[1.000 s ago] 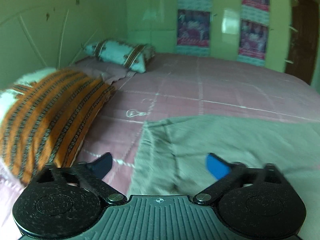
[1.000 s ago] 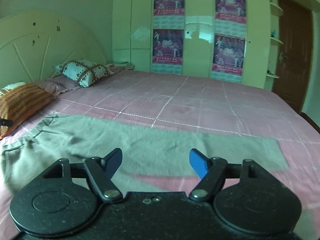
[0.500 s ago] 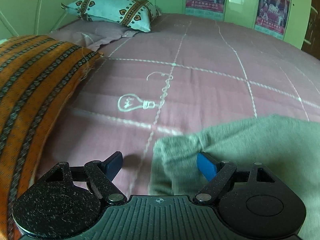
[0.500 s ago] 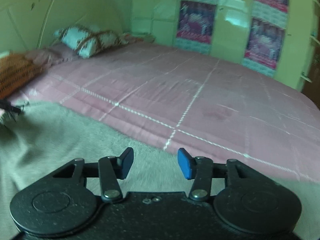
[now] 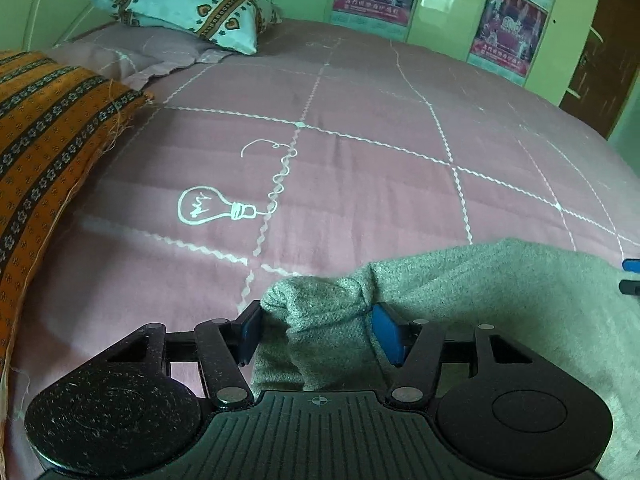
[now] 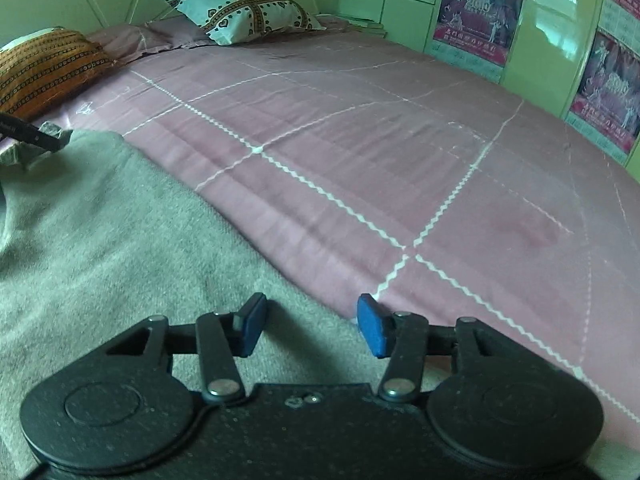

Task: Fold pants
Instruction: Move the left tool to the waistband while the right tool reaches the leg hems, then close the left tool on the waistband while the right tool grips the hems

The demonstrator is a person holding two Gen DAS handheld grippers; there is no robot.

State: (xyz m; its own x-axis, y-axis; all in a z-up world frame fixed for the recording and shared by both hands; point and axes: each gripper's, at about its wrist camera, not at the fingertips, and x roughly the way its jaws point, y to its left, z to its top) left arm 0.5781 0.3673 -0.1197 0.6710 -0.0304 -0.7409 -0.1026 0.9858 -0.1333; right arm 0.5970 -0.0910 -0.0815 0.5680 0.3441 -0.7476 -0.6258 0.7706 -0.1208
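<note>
Grey pants (image 5: 500,292) lie spread on the pink bedsheet (image 5: 360,160). In the left wrist view my left gripper (image 5: 319,330) has its jaws closing on the pants' left corner, and the cloth is bunched up between the blue pads. In the right wrist view the pants (image 6: 100,240) fill the lower left, and my right gripper (image 6: 312,326) sits low over their far edge. Its jaws stand partly apart, with flat cloth and the edge between them. The left gripper's finger (image 6: 32,134) shows at the far left, on the raised corner.
An orange striped pillow (image 5: 44,128) lies left of the pants. A white patterned pillow (image 5: 188,8) sits at the head of the bed. Green wardrobe doors with posters (image 5: 508,28) stand behind the bed, and a dark door (image 5: 600,60) is at the right.
Both grippers came down and forward to the pants' far edge. The left jaws narrowed onto the corner and bunched it. The right jaws narrowed, then held.
</note>
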